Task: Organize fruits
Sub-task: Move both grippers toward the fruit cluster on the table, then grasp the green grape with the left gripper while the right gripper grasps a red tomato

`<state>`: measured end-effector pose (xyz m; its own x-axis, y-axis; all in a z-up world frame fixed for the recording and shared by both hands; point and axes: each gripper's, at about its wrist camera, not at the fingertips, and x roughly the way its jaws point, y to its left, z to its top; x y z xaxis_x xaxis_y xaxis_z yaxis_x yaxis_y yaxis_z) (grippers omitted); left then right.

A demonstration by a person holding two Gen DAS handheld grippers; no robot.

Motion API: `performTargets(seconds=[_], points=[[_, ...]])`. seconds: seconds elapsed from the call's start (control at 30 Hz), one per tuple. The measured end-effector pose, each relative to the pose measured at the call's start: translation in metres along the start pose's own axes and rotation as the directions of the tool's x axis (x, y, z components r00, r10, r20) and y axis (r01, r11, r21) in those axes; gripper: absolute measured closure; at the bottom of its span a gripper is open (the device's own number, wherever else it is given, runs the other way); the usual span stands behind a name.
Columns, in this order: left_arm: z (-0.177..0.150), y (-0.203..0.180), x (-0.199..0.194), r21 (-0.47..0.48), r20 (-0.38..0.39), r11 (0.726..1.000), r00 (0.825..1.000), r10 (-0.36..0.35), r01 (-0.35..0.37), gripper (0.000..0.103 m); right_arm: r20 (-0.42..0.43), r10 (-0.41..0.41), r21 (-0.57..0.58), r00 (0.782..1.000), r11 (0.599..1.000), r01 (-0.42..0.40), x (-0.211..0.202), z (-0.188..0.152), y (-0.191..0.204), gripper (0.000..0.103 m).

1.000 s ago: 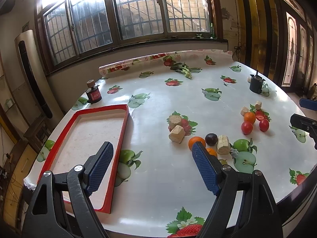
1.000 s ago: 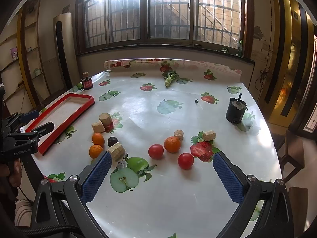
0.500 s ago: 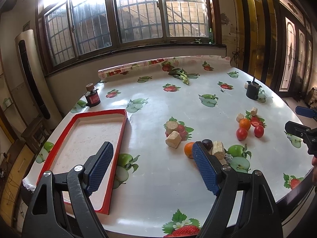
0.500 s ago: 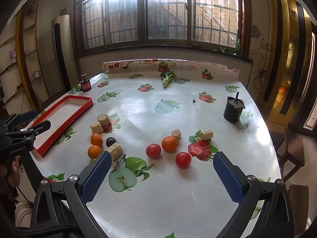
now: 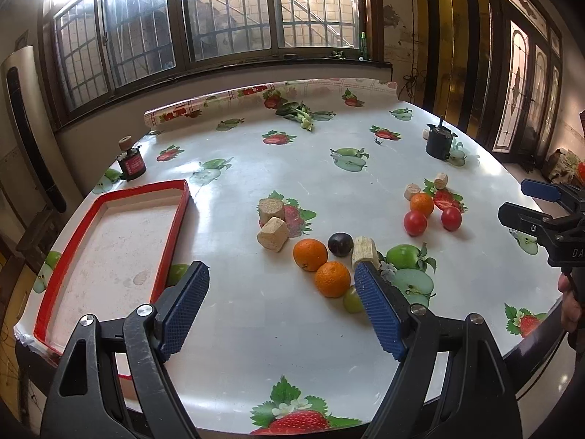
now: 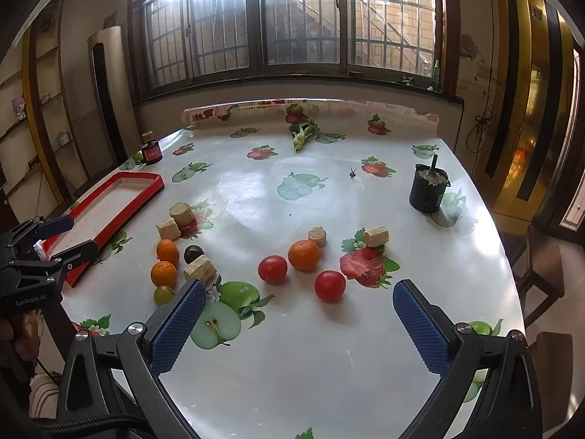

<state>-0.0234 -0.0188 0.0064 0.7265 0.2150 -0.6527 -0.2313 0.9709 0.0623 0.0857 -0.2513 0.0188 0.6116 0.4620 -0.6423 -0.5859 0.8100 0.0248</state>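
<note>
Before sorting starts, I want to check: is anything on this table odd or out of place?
Yes. Cork-like blocks lie mixed among the loose fruit, and leafy greens lie alone at the far edge. The red tray holds no fruit. Nothing looks spilled or broken.

Red tray, fruit-print tablecloth, blue-padded gripper.

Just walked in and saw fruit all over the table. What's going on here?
A person holds a tool in each hand over the table. The left tool and the right tool are both open and hold nothing. The oranges, tomatoes, a dark plum and a green grape lie loose among cork blocks. The red tray has no fruit in it yet, so sorting has not started.
</note>
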Motion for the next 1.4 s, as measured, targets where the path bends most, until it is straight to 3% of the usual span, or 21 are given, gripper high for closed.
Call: performTargets(seconds=[0.17,0.37,0.43,0.5,0.53,0.67,0.77,0.87,0.93,0.97,1.0,1.3,1.4], points=[[-0.007,-0.01,0.013,-0.019,-0.053,0.998,0.997,-0.063,0.062,0.021,-0.016,0.008,0.017,1.0,1.0,-0.007,0.01,-0.002,-0.006,0.0],[-0.015,-0.025,0.041,-0.063,-0.152,0.985,0.974,-0.17,0.162,0.021,-0.076,0.03,0.047,0.997,0.999,-0.026,0.038,-0.01,-0.015,0.001],[-0.017,-0.028,0.051,-0.074,-0.177,0.982,0.967,-0.185,0.175,0.021,-0.116,0.036,0.063,0.993,0.998,-0.029,0.052,-0.012,-0.019,0.005],[-0.018,-0.03,0.06,-0.085,-0.206,0.98,0.959,-0.193,0.179,0.022,-0.146,0.055,0.083,0.988,0.996,-0.044,0.064,-0.014,-0.024,0.019],[-0.018,-0.03,0.064,-0.09,-0.217,0.978,0.954,-0.206,0.191,0.024,-0.161,0.064,0.09,0.985,0.995,-0.05,0.07,-0.015,-0.026,0.022],[-0.021,-0.034,0.083,-0.11,-0.281,0.967,0.926,-0.253,0.23,0.055,-0.209,0.069,0.113,0.976,0.993,-0.046,0.092,-0.018,-0.033,0.028],[-0.019,-0.034,0.085,-0.102,-0.271,0.967,0.929,-0.251,0.232,0.058,-0.241,0.069,0.126,0.968,0.991,-0.039,0.107,-0.016,-0.036,0.034],[-0.018,-0.032,0.086,-0.097,-0.266,0.964,0.927,-0.264,0.247,0.071,-0.25,0.064,0.119,0.966,0.992,-0.035,0.116,-0.014,-0.036,0.041],[-0.018,-0.03,0.086,-0.112,-0.267,0.952,0.915,-0.303,0.283,0.079,-0.252,0.046,0.099,0.967,0.995,-0.021,0.12,-0.011,-0.035,0.053],[-0.018,-0.029,0.086,-0.112,-0.268,0.951,0.913,-0.308,0.288,0.08,-0.253,0.036,0.091,0.967,0.996,-0.013,0.121,-0.01,-0.034,0.065],[-0.018,-0.029,0.085,-0.105,-0.267,0.951,0.913,-0.31,0.292,0.08,-0.254,0.03,0.091,0.967,0.996,-0.007,0.121,-0.01,-0.034,0.071],[-0.018,-0.022,0.065,-0.098,-0.239,0.934,0.903,-0.357,0.343,0.08,-0.235,0.085,0.11,0.968,0.992,-0.06,0.09,-0.013,-0.019,0.071],[-0.016,-0.013,0.056,-0.107,-0.219,0.934,0.908,-0.357,0.342,0.08,-0.215,0.11,0.107,0.97,0.99,-0.089,0.078,-0.009,-0.009,0.071]])
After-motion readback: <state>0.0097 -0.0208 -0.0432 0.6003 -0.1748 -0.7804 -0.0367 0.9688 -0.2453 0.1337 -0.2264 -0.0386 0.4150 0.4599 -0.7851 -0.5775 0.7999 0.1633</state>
